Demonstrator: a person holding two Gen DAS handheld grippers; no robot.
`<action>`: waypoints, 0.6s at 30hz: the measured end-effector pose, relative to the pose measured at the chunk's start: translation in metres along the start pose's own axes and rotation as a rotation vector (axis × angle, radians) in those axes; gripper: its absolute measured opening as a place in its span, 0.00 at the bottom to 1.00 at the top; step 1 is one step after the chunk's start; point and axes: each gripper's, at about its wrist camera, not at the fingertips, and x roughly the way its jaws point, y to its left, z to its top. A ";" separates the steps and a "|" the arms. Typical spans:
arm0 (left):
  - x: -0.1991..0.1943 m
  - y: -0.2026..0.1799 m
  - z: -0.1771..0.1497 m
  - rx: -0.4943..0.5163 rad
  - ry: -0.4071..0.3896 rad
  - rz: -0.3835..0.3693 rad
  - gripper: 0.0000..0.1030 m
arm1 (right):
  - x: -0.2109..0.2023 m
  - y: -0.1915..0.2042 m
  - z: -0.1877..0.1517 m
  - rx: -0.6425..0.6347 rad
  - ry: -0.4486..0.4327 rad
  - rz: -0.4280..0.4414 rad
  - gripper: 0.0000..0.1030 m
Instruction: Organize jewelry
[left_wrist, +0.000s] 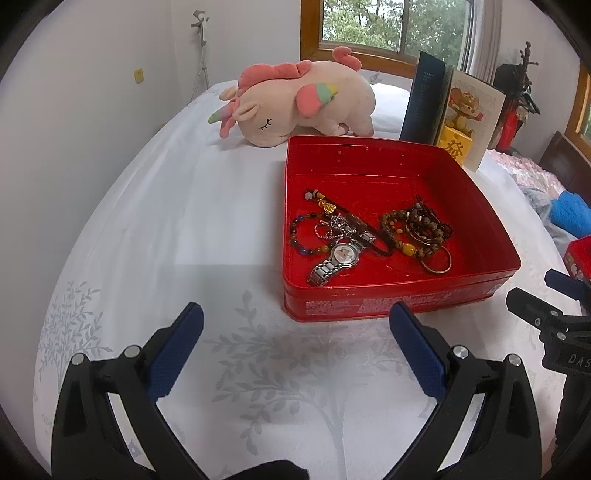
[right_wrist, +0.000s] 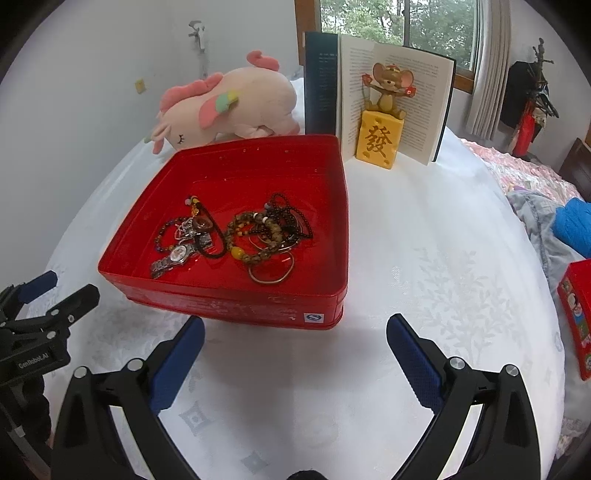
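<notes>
A red tin box (left_wrist: 369, 302) (right_wrist: 229, 302) sits open on the white bedspread. Inside lie a silver wristwatch (left_wrist: 334, 260) (right_wrist: 173, 258), a dark multicoloured bead bracelet (left_wrist: 297, 236) (right_wrist: 162, 232), brown bead bracelets (left_wrist: 410, 232) (right_wrist: 255, 236), a thin metal bangle (left_wrist: 439, 264) (right_wrist: 271, 271) and a silver chain (left_wrist: 332, 227). My left gripper (left_wrist: 295, 317) hovers open in front of the box's near left corner, holding nothing. My right gripper (right_wrist: 295, 328) stands open just before the box's near right corner, also holding nothing. Each gripper shows at the edge of the other's view.
A pink plush unicorn (left_wrist: 295, 101) (right_wrist: 229, 107) lies behind the box. An open book (right_wrist: 391, 99) stands upright with a mouse figurine (right_wrist: 384, 118) on a yellow block in front. A red lid (right_wrist: 576, 317) and blue cloth (right_wrist: 576, 225) lie at the right.
</notes>
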 end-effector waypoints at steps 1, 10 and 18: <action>0.000 0.000 0.000 0.001 0.000 0.002 0.97 | 0.000 0.000 0.000 0.000 0.001 0.000 0.96; 0.001 0.001 0.001 0.000 0.000 0.002 0.97 | 0.002 0.004 -0.001 -0.009 0.006 -0.001 0.96; 0.001 0.001 0.000 -0.001 0.001 0.001 0.97 | 0.003 0.004 0.000 -0.009 0.006 -0.001 0.96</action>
